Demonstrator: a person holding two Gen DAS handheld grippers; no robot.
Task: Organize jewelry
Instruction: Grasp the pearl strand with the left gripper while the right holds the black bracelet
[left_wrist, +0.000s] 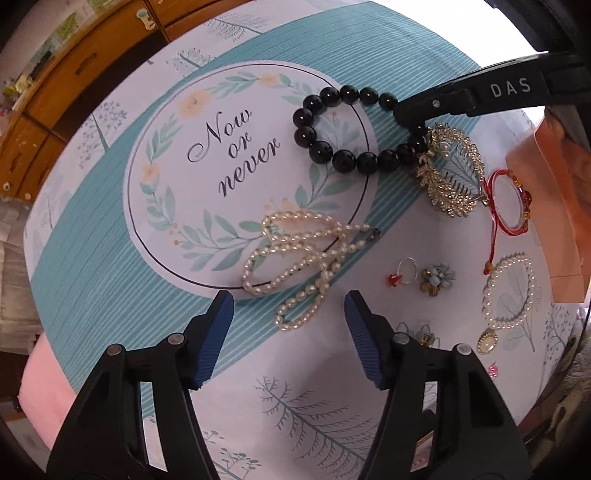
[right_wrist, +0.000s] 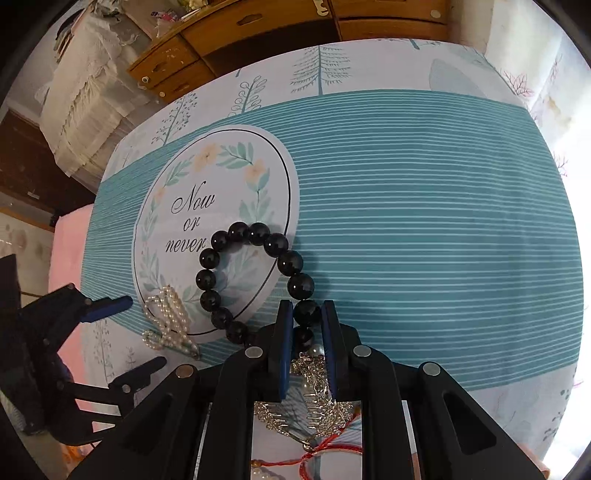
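A black bead bracelet (left_wrist: 325, 125) lies on the patterned tablecloth, and shows in the right wrist view (right_wrist: 221, 240). My right gripper (right_wrist: 307, 314) is shut on one of its beads; in the left wrist view it (left_wrist: 413, 122) reaches in from the upper right. My left gripper (left_wrist: 289, 306) is open and empty, just in front of a tangled pearl necklace (left_wrist: 295, 254), also seen in the right wrist view (right_wrist: 168, 317). A gold rhinestone hair comb (left_wrist: 452, 173) lies right beside the bracelet.
To the right lie a red cord bracelet (left_wrist: 508, 201), a pearl bracelet with pendant (left_wrist: 508, 295), a ring with a red charm (left_wrist: 404, 273) and a flower brooch (left_wrist: 437, 278). A peach box (left_wrist: 554, 206) stands at the right edge. A wooden cabinet (right_wrist: 258, 26) stands behind the table.
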